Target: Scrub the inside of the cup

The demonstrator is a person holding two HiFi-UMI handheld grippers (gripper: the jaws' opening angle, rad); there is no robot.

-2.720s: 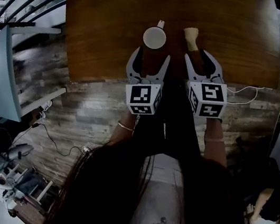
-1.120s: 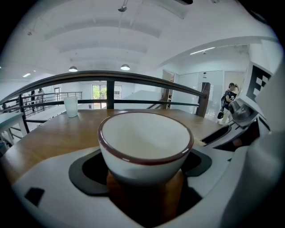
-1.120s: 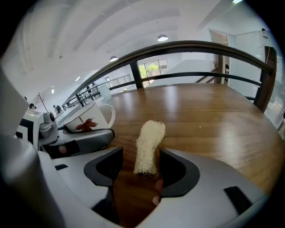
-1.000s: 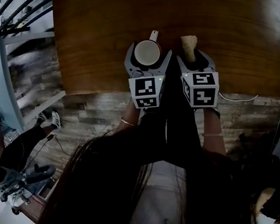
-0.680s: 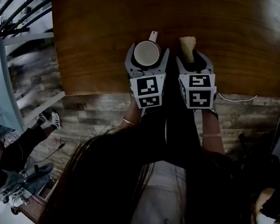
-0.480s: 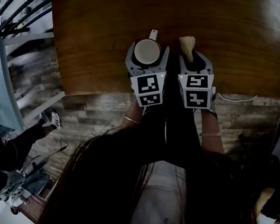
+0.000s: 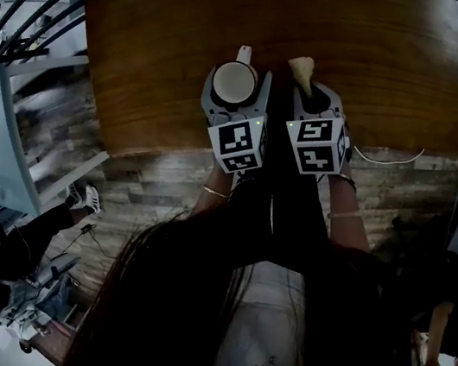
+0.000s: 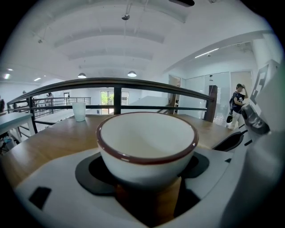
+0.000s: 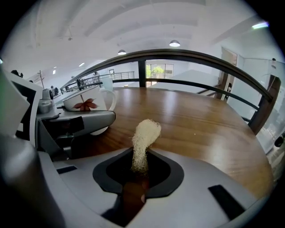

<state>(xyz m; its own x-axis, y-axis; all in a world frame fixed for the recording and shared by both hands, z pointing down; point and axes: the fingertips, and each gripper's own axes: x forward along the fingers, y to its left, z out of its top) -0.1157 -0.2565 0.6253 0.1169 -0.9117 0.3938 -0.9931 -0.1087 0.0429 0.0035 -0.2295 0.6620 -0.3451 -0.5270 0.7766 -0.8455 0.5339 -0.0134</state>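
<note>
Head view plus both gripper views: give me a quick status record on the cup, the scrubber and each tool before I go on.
cup: upright on the table, white, dark rim, empty
left tool: jaws have just been closing; pads against the cup's sides
scrubber: pale fibrous piece, standing up from the right tool
right tool: jaws have just been closing; pinched on the scrubber's lower end
scrubbing: not yet begun; scrubber is outside the cup, beside it
</note>
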